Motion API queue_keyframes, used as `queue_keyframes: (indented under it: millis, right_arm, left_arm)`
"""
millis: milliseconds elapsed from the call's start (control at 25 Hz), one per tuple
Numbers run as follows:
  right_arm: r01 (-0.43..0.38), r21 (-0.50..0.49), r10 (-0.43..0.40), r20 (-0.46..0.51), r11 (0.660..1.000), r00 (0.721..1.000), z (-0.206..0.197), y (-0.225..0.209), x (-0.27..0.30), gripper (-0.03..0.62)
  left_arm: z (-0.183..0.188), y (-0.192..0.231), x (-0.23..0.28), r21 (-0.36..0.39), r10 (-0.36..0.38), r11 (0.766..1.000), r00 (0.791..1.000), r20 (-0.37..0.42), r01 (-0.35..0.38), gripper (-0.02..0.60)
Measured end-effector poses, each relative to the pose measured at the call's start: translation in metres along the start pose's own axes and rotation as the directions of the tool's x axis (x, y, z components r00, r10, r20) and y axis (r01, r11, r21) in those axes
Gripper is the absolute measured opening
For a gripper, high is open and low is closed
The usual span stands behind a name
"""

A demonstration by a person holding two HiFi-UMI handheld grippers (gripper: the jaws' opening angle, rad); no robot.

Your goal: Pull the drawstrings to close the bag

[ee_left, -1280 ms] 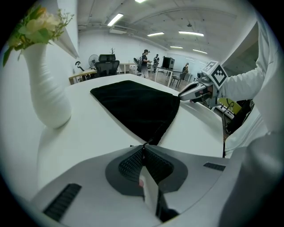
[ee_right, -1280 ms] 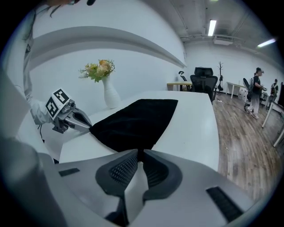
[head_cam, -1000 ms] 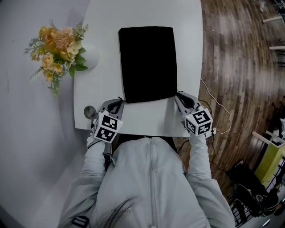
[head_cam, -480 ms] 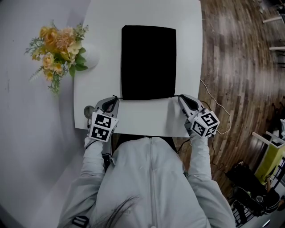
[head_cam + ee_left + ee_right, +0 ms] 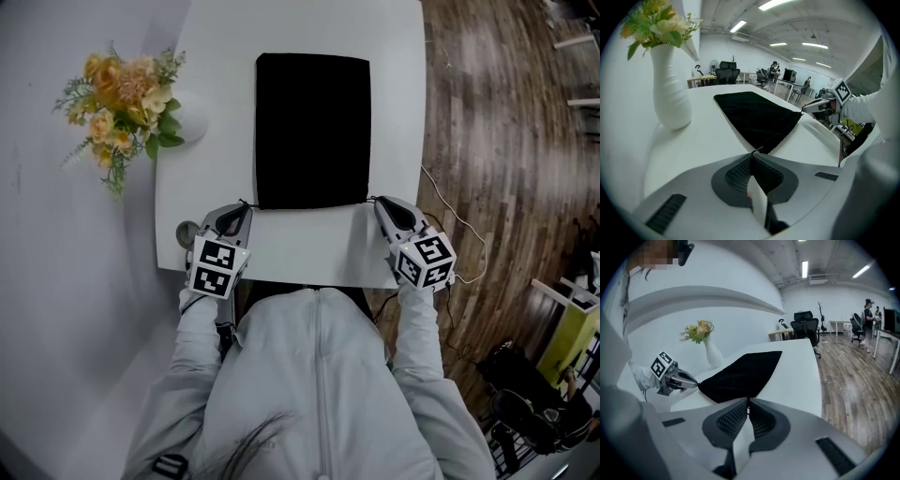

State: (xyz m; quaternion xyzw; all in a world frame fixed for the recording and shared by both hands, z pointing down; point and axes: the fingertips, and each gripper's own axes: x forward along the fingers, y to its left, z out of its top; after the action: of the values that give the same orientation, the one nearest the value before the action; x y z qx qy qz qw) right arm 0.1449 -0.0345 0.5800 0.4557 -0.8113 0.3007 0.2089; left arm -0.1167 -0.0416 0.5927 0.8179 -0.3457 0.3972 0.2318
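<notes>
Pulling evenly matters: your left gripper (image 5: pixel 242 208) is clamped on the left cord (image 5: pixel 758 150) and your right gripper (image 5: pixel 378 202) has just been closing on the right cord (image 5: pixel 749 400), at the near corners of the bag (image 5: pixel 313 129). Draw outward together, low over the surface (image 5: pixel 309 248).

Bag (image 5: pixel 313 129): black, flat, rectangular, upper centre of frame.
Drawstrings (image 5: pixel 758 149): thin dark cords at its lower corners.

Left gripper (image 5: pixel 242 208) clamps a drawstring (image 5: pixel 757 150); right gripper (image 5: pixel 380 203), jaws just closing, seemingly pinches another.
</notes>
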Motion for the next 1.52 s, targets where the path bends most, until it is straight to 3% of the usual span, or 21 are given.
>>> queue_keyframes:
  millis: [240,600,1120,1400,1520]
  right_arm:
    - [0.024,-0.049,-0.021,0.049,0.999,0.999,0.023,0.003,-0.007,0.029]
    - [0.064,-0.142,-0.043,0.147,0.988,0.988,0.077,0.014,-0.031,0.029]
    - [0.155,-0.247,-0.052,0.377,0.957,0.925,0.169,0.037,-0.087,0.029]
    - [0.194,-0.266,-0.05,0.468,0.944,0.882,0.2,0.049,-0.111,0.029]
    - [0.206,-0.269,-0.055,0.479,0.941,0.876,0.205,0.051,-0.117,0.029]
  left_arm:
    - [0.016,0.002,-0.009,-0.019,0.016,1.0,0.999,0.045,-0.015,0.028]
    - [0.071,0.009,-0.044,-0.027,0.072,0.997,0.98,0.185,-0.069,0.028]
    - [0.155,0.014,-0.116,-0.027,0.146,0.989,0.901,0.41,-0.148,0.028]
    - [0.171,0.015,-0.14,-0.053,0.16,0.987,0.869,0.468,-0.153,0.028]
    - [0.171,0.015,-0.144,-0.062,0.168,0.986,0.863,0.476,-0.157,0.028]
